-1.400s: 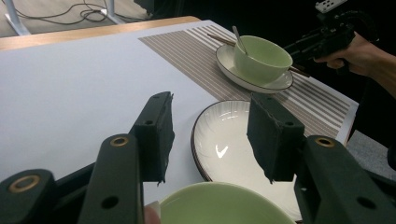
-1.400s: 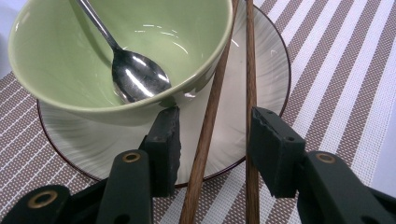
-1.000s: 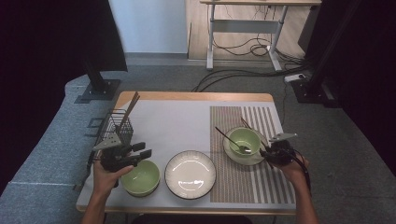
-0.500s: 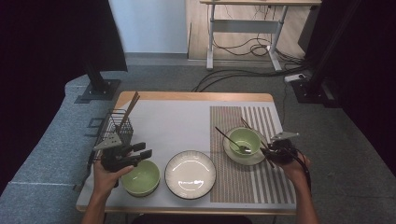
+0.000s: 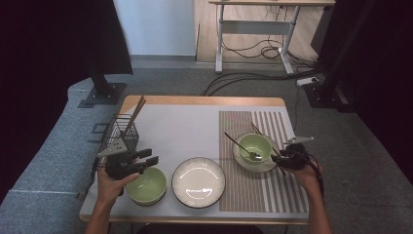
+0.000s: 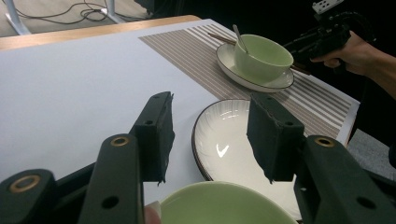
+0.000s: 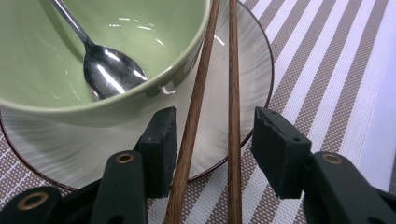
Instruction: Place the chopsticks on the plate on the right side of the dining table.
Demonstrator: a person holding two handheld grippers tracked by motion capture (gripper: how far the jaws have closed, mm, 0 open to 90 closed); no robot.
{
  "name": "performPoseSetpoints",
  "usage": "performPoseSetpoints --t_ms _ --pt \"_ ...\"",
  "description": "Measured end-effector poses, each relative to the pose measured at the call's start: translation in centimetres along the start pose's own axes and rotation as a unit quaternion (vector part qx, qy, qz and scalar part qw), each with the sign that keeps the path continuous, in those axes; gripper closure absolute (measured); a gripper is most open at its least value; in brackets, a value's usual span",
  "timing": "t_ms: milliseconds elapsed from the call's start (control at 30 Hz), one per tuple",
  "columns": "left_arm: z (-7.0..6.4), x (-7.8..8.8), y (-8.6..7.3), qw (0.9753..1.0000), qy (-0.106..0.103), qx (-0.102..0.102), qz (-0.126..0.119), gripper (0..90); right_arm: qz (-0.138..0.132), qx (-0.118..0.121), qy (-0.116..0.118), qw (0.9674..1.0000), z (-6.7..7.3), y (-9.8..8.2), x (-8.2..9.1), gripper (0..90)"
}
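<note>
Two wooden chopsticks (image 7: 231, 93) lie with their tips on the rim of a white saucer (image 7: 56, 144), beside the green bowl (image 7: 42, 56) that stands on it. A metal spoon (image 7: 109, 70) rests inside that bowl. My right gripper (image 7: 215, 144) straddles both chopsticks; its jaws have just been opening and the pads stand clear of the wood. At the left, my left gripper (image 5: 146, 158) hovers open over the near rim of a second green bowl (image 5: 147, 185), with nothing between its jaws. In the left gripper view, the left gripper (image 6: 210, 135) points across the white plate (image 6: 229, 144).
A ribbed white plate (image 5: 198, 181) sits at the table's front middle. A black wire basket (image 5: 122, 131) holding chopsticks stands at the left edge. The striped placemat (image 5: 253, 195) covers the right half. A desk frame and cables lie beyond the table.
</note>
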State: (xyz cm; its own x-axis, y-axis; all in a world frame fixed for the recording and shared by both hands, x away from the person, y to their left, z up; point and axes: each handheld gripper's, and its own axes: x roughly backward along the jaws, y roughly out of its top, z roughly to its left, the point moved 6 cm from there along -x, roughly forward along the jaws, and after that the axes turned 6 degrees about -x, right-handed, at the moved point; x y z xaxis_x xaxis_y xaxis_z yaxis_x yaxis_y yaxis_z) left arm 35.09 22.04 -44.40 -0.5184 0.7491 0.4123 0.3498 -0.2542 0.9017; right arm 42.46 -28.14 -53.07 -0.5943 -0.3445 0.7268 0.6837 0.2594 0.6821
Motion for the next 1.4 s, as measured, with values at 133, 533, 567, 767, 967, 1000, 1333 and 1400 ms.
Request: performPoseSetpoints --t_ms 133,533,567,767,967,1000,1333,1400 --pt "0.0 0.0 0.0 1.0000 0.001 0.000 -0.001 50.8 0.001 0.001 0.005 1.0000 0.2 -0.1 -0.2 49.6" --pt "0.0 0.1 0.0 1.0000 0.000 0.001 -0.001 50.8 0.007 0.039 -0.008 0.9992 1.0 -0.1 -0.2 57.2" --pt "0.0 0.1 0.0 1.0000 0.001 0.001 -0.001 50.8 0.010 0.045 -0.010 0.9989 1.0 -0.1 -0.3 58.8" --pt "0.0 0.1 0.0 1.0000 0.001 0.000 -0.001 50.8 0.021 0.056 -0.012 0.9982 1.2 -0.2 -0.6 71.3" --pt "0.0 0.0 0.0 1.0000 0.001 0.000 0.001 50.8 0.018 0.060 -0.019 0.9978 0.8 -0.1 -0.6 75.9" --pt "0.0 0.0 0.0 1.0000 0.001 -0.001 0.001 50.8 0.017 0.061 -0.020 0.9978 0.7 -0.1 -0.6 76.2" --pt "0.0 0.0 -0.1 1.0000 0.002 -0.001 0.002 50.8 0.010 0.067 -0.023 0.9974 0.5 0.2 -1.0 77.0" --pt "0.0 0.0 -0.1 1.0000 0.002 -0.001 0.003 50.8 0.009 0.067 -0.022 0.9975 0.5 0.2 -1.1 76.9"
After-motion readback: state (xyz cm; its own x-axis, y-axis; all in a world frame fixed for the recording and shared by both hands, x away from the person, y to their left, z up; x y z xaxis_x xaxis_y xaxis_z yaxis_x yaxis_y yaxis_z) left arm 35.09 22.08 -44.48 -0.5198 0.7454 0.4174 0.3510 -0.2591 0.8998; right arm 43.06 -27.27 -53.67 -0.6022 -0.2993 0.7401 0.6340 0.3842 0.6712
